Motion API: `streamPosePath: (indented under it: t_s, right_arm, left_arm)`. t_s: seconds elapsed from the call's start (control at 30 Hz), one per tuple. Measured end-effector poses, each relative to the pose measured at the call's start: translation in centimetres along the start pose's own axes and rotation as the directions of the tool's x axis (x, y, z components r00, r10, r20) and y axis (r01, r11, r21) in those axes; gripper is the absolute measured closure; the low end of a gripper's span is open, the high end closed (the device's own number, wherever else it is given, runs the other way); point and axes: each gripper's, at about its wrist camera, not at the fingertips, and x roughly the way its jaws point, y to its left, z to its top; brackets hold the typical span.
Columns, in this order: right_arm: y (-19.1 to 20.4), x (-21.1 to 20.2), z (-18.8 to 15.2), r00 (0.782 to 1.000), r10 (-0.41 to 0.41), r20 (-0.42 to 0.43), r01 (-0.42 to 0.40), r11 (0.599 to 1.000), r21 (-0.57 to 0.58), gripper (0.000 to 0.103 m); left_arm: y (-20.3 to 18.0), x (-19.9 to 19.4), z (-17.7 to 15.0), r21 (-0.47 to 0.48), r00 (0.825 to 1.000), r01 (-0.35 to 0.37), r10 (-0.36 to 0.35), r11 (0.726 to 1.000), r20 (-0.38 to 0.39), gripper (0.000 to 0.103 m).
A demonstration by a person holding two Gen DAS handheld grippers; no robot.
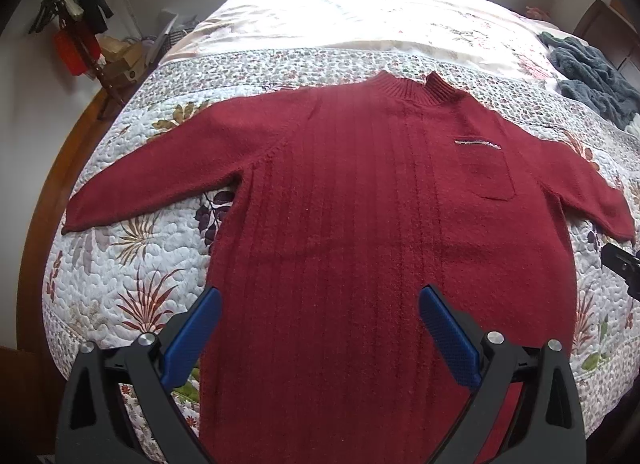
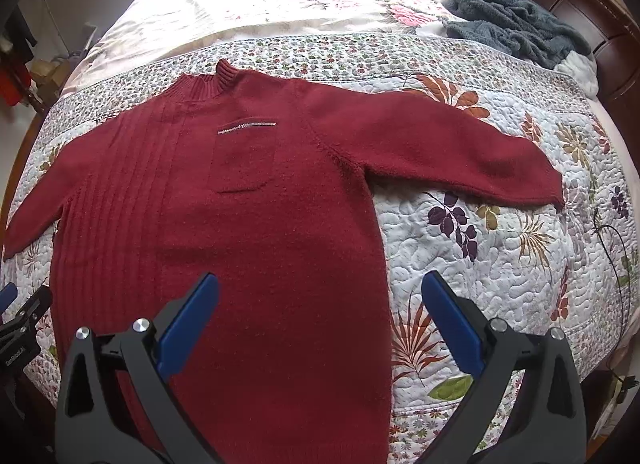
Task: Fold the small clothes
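Note:
A dark red knitted sweater (image 1: 360, 204) lies flat and face up on the floral quilt (image 1: 120, 272), collar away from me, both sleeves spread out sideways. It has a chest pocket (image 1: 490, 168) with a silver trim. My left gripper (image 1: 320, 296) hovers open over the lower left part of the body, blue pads wide apart, nothing between them. In the right wrist view the same sweater (image 2: 240, 224) fills the left half. My right gripper (image 2: 320, 284) is open above its lower right edge, one pad over the knit and one over the quilt (image 2: 500, 264).
A crumpled grey-blue fleece garment (image 2: 516, 28) lies at the far right of the bed, near a dark wooden headboard (image 2: 580, 12). Boxes and a stand with hanging items (image 1: 76, 32) sit off the bed's left side. The wooden bed frame (image 1: 52, 168) curves along the left.

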Motion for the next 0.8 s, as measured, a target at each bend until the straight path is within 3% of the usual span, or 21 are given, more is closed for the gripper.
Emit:
streamPosePath:
  t_s: [0.8]
  right_arm:
    - [0.38, 0.18, -0.01, 1.0, 0.008, -0.004, -0.008, 1.0, 0.0, 0.003]
  left_arm:
    - [0.36, 0.03, -0.63, -0.007, 1.0, -0.021, 0.021, 1.0, 0.007, 0.004]
